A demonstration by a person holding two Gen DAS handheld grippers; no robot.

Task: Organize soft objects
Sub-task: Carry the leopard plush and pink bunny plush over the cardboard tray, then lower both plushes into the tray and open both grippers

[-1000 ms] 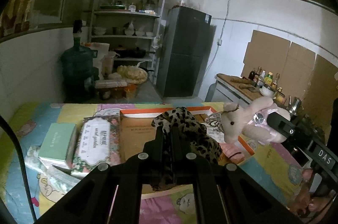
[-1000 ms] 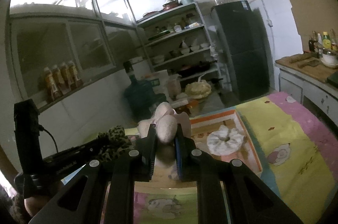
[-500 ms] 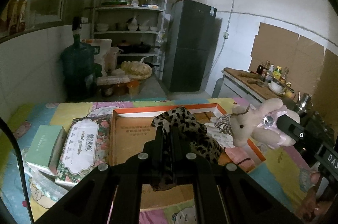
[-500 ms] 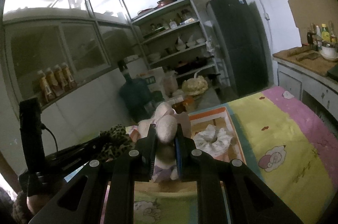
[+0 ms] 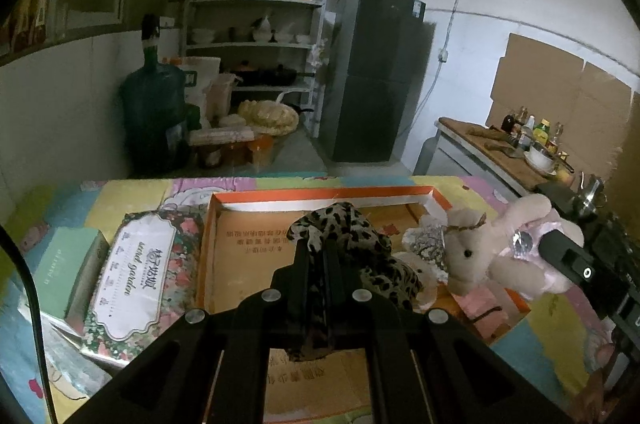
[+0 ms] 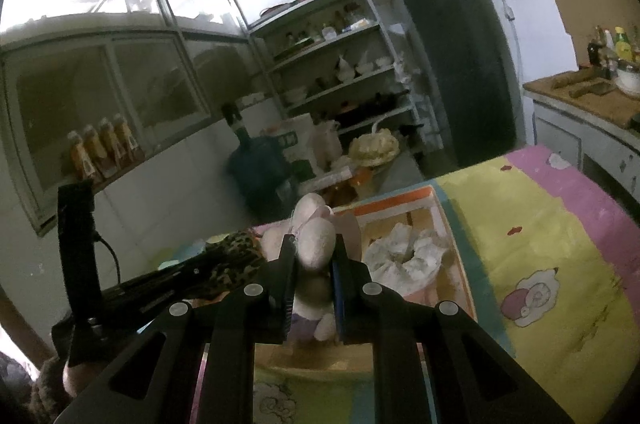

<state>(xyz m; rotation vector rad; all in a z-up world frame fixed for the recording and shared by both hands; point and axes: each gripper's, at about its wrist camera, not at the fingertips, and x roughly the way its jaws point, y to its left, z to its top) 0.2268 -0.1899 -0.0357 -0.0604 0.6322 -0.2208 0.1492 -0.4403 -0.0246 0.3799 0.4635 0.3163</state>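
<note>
Left wrist view: both hands had sunk toward the box (image 5: 248, 260); left fingers (image 5: 325, 244) clamped the scrunchie (image 5: 340, 224), right fingers (image 6: 314, 248) clamped the bunny (image 6: 316, 244), so placing seemed near

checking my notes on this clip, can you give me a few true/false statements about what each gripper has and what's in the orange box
1. The left gripper is shut on a leopard-print cloth. True.
2. The right gripper is open with nothing in it. False: it is shut on a plush bunny.
3. A white scrunchie lies inside the orange-rimmed box. True.
4. The floral box sits inside the orange-rimmed box. False: it lies outside, next to that box's left rim in the left wrist view.
5. The plush bunny lies flat on the bedsheet. False: it is held above the box.
</note>
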